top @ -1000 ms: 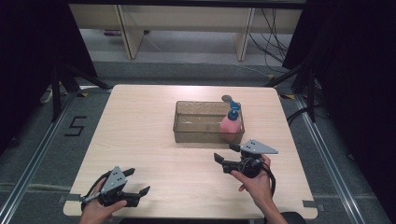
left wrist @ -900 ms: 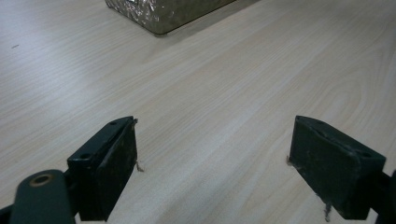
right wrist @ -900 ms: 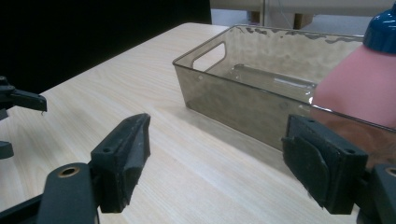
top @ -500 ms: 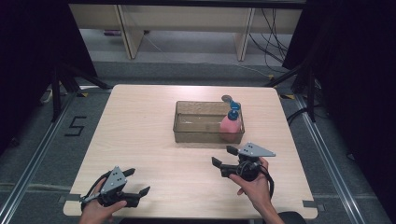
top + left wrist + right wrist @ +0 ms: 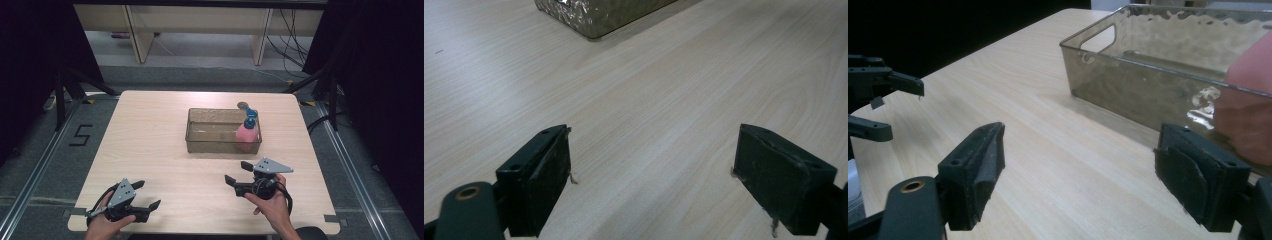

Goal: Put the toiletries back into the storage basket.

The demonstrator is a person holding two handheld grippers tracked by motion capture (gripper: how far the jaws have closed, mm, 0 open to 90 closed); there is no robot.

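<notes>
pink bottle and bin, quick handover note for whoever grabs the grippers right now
Left gripper: open, holding nothing, low over the near left of the table.
Right gripper: open and holding nothing, its jaws just opened wider; it sits in front of the bin, turned toward the person's left.
Pink bottle with blue cap stands upright in the right end of the clear bin at table centre.
Done: bottle is in the bin, released.
Left: nothing visibly pending; a small round thing lies behind the bin, too small to identify.
</notes>
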